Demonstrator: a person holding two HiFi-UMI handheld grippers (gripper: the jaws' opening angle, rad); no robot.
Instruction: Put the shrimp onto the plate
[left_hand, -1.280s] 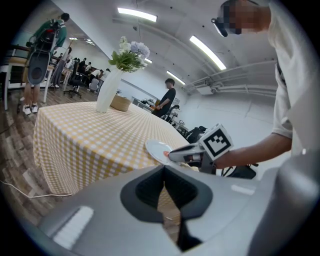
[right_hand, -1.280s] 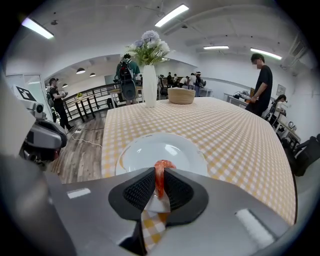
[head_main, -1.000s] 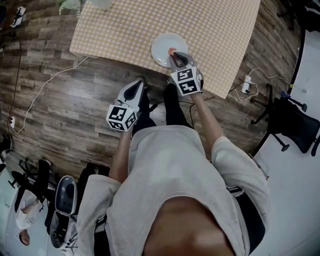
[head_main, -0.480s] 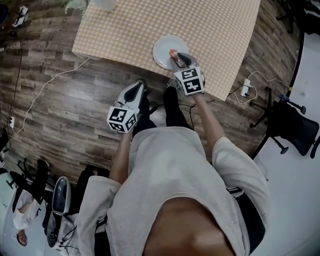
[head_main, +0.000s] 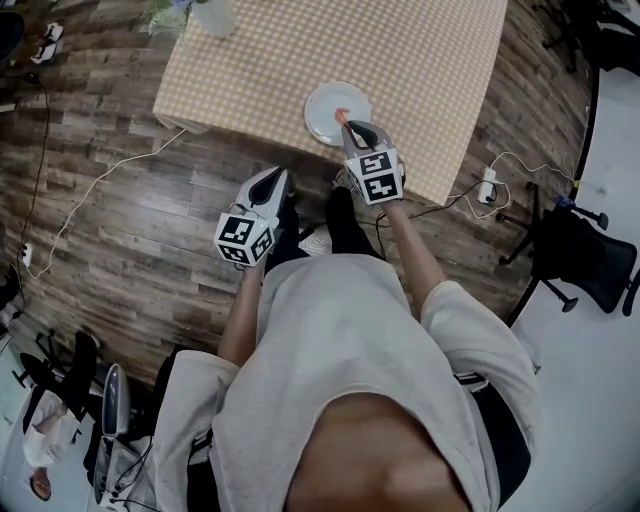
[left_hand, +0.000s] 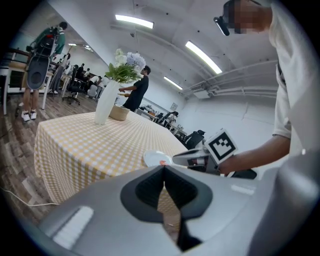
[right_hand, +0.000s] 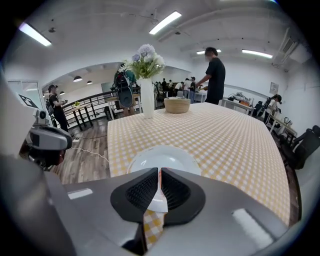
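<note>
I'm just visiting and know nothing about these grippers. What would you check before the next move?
1. Shrimp is over the plate: ok.
2. Shrimp is free of the right gripper: cannot tell. The jaws are closing and an orange sliver shows between their tips.
3. Plate sits fully on the table: ok, though near the edge.
4. Left gripper is shut, empty and away from the table: ok.
</note>
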